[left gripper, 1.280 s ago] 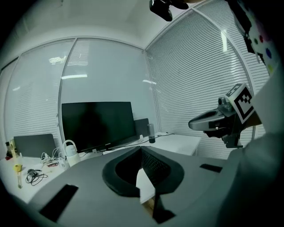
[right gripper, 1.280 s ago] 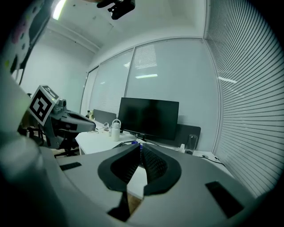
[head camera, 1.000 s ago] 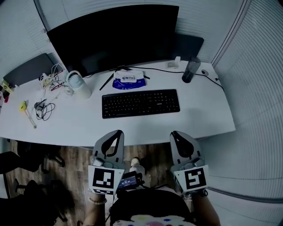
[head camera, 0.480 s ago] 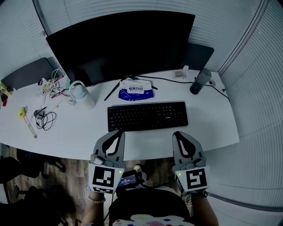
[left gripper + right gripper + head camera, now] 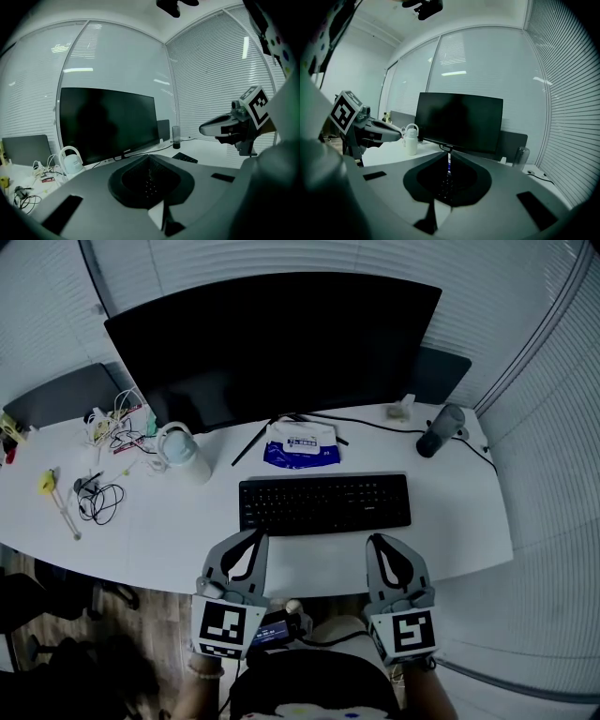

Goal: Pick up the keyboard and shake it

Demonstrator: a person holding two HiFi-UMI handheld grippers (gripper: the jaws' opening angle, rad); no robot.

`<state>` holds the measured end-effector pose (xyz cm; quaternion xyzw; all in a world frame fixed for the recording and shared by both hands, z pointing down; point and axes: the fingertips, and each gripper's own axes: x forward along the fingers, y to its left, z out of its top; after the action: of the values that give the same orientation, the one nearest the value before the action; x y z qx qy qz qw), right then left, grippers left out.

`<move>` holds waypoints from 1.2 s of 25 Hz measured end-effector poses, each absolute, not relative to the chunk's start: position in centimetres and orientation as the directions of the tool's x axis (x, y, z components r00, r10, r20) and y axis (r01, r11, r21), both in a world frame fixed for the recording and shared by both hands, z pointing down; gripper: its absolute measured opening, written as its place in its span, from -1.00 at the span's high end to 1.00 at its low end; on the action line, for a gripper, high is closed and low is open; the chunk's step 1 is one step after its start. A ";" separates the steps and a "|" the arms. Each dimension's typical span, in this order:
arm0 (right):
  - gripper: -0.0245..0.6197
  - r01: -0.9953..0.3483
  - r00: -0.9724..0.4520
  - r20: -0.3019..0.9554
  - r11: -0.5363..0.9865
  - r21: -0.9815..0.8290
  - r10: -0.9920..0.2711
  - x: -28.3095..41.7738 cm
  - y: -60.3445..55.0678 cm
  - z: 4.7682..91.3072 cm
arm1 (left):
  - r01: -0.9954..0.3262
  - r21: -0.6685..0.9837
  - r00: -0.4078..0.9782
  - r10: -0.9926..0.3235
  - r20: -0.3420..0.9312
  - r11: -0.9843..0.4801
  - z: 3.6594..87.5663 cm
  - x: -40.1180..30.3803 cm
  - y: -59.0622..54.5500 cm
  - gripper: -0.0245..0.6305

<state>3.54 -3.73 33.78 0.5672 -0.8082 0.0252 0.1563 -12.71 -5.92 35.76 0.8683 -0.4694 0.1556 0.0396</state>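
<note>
No words or numbers can be read. The blue packet [image 5: 302,446] on the tabletop [image 5: 169,521] has a white label, its print too small. My left claw [image 5: 257,533] and right claw [image 5: 376,539] carry black-and-white square markers.

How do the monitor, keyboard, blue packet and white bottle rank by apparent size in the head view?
1. monitor
2. keyboard
3. blue packet and white bottle: about alike, so not ranked against each other.

The left gripper [image 5: 257,534] and right gripper [image 5: 376,539] have come forward toward the keyboard [image 5: 324,503]. A second ago their tips hung at the desk's [image 5: 159,542] near edge, well short of the keyboard. Now they reach over the desk, just beside the keyboard's near edge.
</note>
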 end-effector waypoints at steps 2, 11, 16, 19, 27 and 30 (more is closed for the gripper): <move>0.80 -0.922 -0.301 0.304 0.357 0.148 -0.904 3.6 -3.7 34.3 | -0.834 -0.061 0.508 -0.806 0.304 -0.548 35.8 -13.0 -6.0 0.87; 0.80 -0.919 -0.312 0.312 0.368 0.142 -0.898 3.6 -4.0 34.9 | -0.845 -0.042 0.494 -0.808 0.321 -0.533 36.6 -13.3 -6.2 0.87; 0.80 -0.909 -0.341 0.324 0.398 0.127 -0.883 3.2 -4.6 35.5 | -0.845 -0.024 0.494 -0.797 0.349 -0.534 37.8 -13.5 -6.2 0.87; 0.80 -0.902 -0.351 0.335 0.412 0.129 -0.874 3.1 -4.9 35.8 | -0.855 0.008 0.485 -0.794 0.368 -0.518 38.6 -13.8 -6.5 0.87; 0.80 -0.894 -0.365 0.369 0.432 0.117 -0.855 3.0 -5.8 36.9 | -0.897 0.057 0.420 -0.805 0.419 -0.438 40.8 -16.1 -8.5 0.86; 0.80 -0.895 -0.363 0.387 0.433 0.109 -0.848 2.9 -6.2 37.4 | -0.888 0.072 0.434 -0.775 0.459 -0.454 42.3 -16.3 -9.2 0.81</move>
<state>2.89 -6.22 37.41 0.5289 -0.8235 0.0598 0.1965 -16.35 -9.21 42.31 0.8326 -0.4994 0.1838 0.1534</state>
